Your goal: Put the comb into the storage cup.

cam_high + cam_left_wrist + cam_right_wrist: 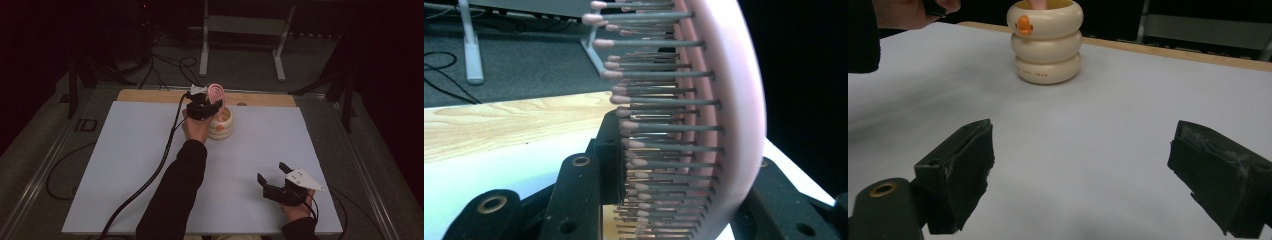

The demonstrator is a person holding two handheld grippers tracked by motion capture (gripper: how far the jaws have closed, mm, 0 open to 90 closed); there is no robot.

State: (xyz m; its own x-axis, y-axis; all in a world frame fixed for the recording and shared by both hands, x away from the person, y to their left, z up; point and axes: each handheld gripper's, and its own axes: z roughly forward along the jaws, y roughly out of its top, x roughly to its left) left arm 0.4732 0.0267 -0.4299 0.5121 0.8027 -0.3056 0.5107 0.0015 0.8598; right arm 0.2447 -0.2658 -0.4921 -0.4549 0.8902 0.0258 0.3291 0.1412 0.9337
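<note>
A pink hairbrush [216,91] with grey pink-tipped bristles stands upright, its lower end inside a cream ringed holder [222,127] at the far middle of the white mat. My left gripper [204,107] is shut on the brush just above the holder. In the left gripper view the brush head [724,125] sits between the black jaws of the left gripper [689,200]. The right gripper [272,172] rests near the front right of the mat, open with nothing between its jaws. In the right gripper view the right gripper [1080,170] faces the holder [1048,45], which bears an orange mark.
The white mat [125,165] covers a wooden table whose far edge [150,95] shows. A black cable [160,165] trails from the left gripper across the mat. Beyond the table stand a metal frame [245,35] and floor cables.
</note>
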